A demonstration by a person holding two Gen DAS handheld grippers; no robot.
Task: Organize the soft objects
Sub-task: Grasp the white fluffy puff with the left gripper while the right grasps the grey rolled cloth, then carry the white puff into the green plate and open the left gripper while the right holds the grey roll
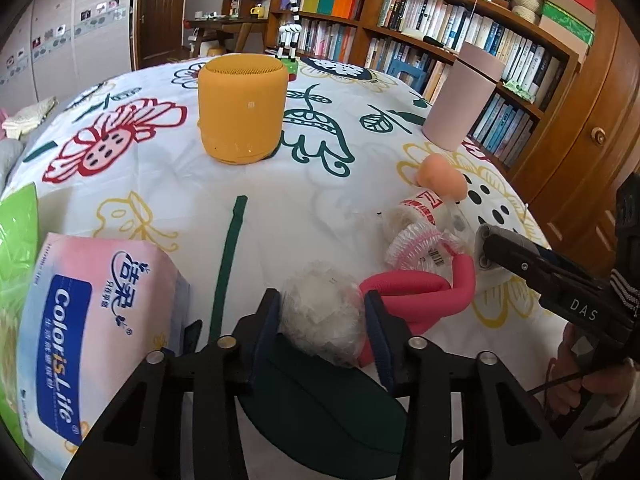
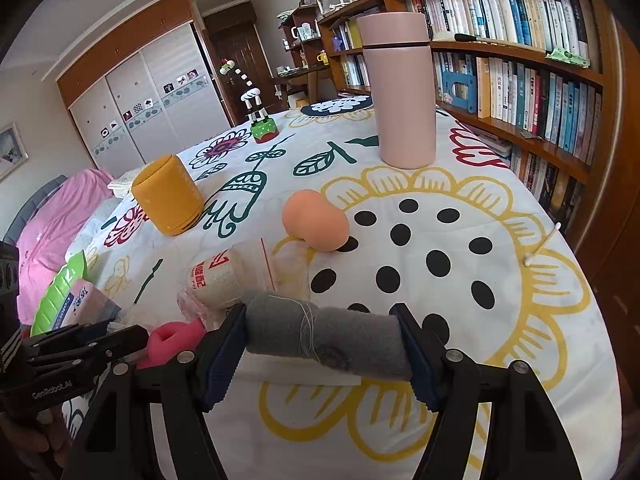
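Note:
My left gripper is shut on a white cotton ball in clear plastic wrap, low over the flowered tablecloth. A bent pink foam roller lies just right of it. Behind that are a bandage roll in a bag and a peach sponge. My right gripper is shut on a grey foam roll, held crosswise between the fingers above a white pad. The sponge and bandage roll sit ahead of it.
A pink tissue pack and a green packet lie at the left. A yellow speaker and a tall pink tumbler stand further back, with a zebra figurine. A cotton swab lies near the right table edge, by bookshelves.

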